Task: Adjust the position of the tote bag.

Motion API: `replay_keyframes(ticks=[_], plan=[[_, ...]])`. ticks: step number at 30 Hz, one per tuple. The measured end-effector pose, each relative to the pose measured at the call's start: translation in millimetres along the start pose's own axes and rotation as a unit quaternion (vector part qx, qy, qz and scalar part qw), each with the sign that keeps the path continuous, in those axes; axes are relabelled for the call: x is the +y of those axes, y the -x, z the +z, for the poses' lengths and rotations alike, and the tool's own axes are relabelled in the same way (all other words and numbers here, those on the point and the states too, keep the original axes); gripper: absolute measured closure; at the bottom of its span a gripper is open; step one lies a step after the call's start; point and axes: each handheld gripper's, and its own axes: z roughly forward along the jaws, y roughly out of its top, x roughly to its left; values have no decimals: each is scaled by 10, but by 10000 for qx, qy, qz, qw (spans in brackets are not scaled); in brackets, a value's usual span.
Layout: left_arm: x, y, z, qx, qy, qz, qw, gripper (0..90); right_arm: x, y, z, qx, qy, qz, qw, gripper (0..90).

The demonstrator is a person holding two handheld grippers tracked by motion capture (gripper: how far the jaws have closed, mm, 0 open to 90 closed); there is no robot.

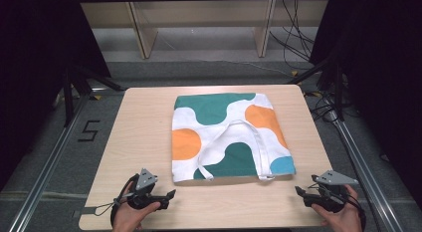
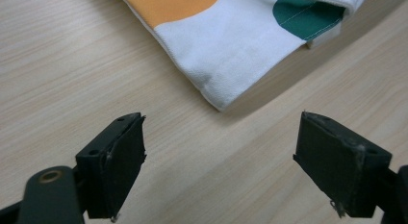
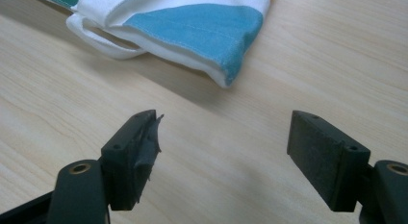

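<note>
A cloth tote bag (image 1: 229, 137) lies flat on the wooden table (image 1: 134, 137), white with green, orange and blue blobs, its two white handles (image 1: 256, 142) lying across its front. My left gripper (image 1: 170, 195) rests near the table's front edge, open and empty, just short of the bag's near left corner (image 2: 219, 92). My right gripper (image 1: 298, 192) is open and empty too, near the front right edge. It points at the bag's blue near right corner (image 3: 226, 72), with a handle loop (image 3: 103, 46) beside it.
Metal rails (image 1: 45, 162) run along both sides of the table. Wooden shelf legs (image 1: 144, 35) and loose cables (image 1: 293, 40) lie on the floor beyond the far edge. Bare tabletop surrounds the bag on the left and front.
</note>
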Motion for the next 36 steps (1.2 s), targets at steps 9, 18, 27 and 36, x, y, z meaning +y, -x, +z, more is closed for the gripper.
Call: replay_keyframes(ticks=[9,18,27,36], plan=[[14,3,45,63,35,-53,10000,169,-2,28,9,-146,-32,-142,9998,284],[111,29,117,228,-141,431,9987,170,5,18,34,-167,-21,-161,9997,285],[199,73,285,364,-171,532,9978,170,16,9,55,-60,-58,-131,9999,284],[292,109,456,660,-304,713,9948,168,23,5,64,8,-103,-124,9999,284]])
